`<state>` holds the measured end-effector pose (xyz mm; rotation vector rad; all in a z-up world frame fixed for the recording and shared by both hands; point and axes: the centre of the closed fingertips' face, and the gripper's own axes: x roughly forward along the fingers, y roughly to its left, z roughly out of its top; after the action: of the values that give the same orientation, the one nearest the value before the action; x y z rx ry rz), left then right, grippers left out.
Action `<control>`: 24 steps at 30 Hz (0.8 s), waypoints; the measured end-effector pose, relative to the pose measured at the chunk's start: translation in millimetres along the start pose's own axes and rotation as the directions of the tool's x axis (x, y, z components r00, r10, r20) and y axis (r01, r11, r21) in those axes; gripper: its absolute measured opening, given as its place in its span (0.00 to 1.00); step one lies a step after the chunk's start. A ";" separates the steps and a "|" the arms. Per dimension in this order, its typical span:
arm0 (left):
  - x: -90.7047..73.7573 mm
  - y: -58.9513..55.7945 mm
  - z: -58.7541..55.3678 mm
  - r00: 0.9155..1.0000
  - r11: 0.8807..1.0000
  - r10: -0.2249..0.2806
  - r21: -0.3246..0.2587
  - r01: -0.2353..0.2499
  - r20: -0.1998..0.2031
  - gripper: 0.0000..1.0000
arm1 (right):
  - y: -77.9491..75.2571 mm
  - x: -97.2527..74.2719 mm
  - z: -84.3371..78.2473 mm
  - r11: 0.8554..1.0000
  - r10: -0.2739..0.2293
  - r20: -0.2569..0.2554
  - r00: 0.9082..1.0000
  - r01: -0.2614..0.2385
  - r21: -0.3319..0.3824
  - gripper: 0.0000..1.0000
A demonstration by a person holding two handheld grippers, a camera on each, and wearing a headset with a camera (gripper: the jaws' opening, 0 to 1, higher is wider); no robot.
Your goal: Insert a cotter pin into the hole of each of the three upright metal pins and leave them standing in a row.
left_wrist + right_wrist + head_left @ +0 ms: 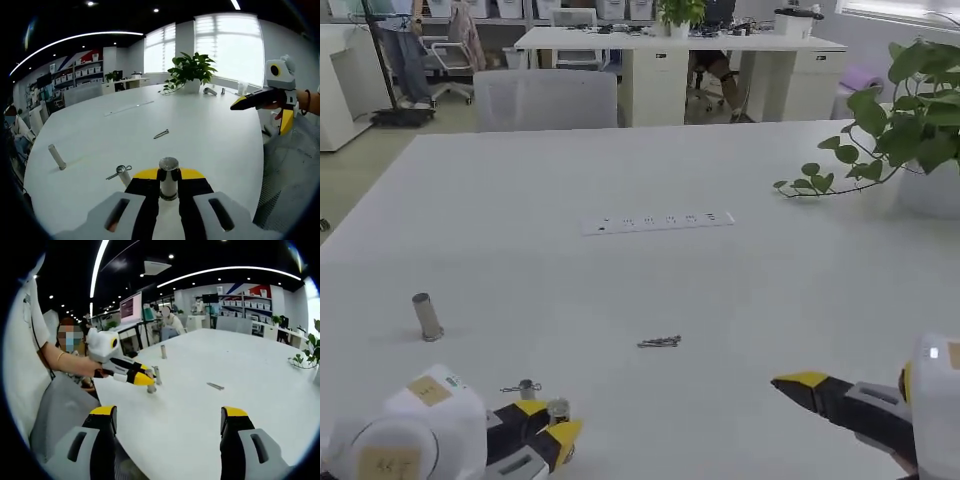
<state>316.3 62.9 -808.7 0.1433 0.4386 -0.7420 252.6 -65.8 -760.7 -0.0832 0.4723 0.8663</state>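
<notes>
**Pose of the left gripper [168, 176] and the right gripper [169, 412] over the table**

The left gripper lies low at the near edge of the white table [770, 290], pointing forward across it. Its jaws are drawn narrow around the shaft of an upright metal pin [168, 164]. Whether the pin's base touches the surface cannot be told. Just beside this pin, to its left, stands a second pin [123, 176] with a cotter pin [111, 176] through its top. A third pin [426, 316] stands bare, well apart to the left. Near the middle of the table lie loose cotter pins [660, 342], between the two grippers. The right gripper is held above the table at the right and points leftward toward the other gripper. Its jaws are spread wide with nothing between them. In the left gripper view a hand [300, 102] holds its body. Farther back lie a power strip [658, 222] and a potted plant [910, 120].
</notes>
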 end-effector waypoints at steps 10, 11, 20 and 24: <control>14.5 -9.0 -3.6 0.999 0.998 -0.053 0.030 0.053 -0.010 0.11 | -6.8 -3.1 -2.6 1.000 -0.017 0.001 1.000 0.017 0.012 0.86; 16.2 -10.1 -3.6 0.998 0.998 -0.057 0.032 0.057 -0.009 0.11 | -7.1 -3.3 -3.0 1.000 -0.018 0.000 1.000 0.018 0.013 0.86; 26.9 -16.6 -6.5 0.997 0.996 -0.080 0.045 0.079 0.013 0.11 | -11.5 -4.5 -7.9 0.999 -0.031 -0.011 0.999 0.032 0.023 0.86; 29.9 -19.2 -8.7 0.996 0.995 -0.092 0.048 0.091 0.018 0.11 | -12.8 -4.0 -8.8 0.999 -0.035 -0.012 0.999 0.035 0.027 0.86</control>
<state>319.9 32.6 -829.1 0.1602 0.4109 -0.8435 256.8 -79.3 -768.4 -0.0709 0.4921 0.8253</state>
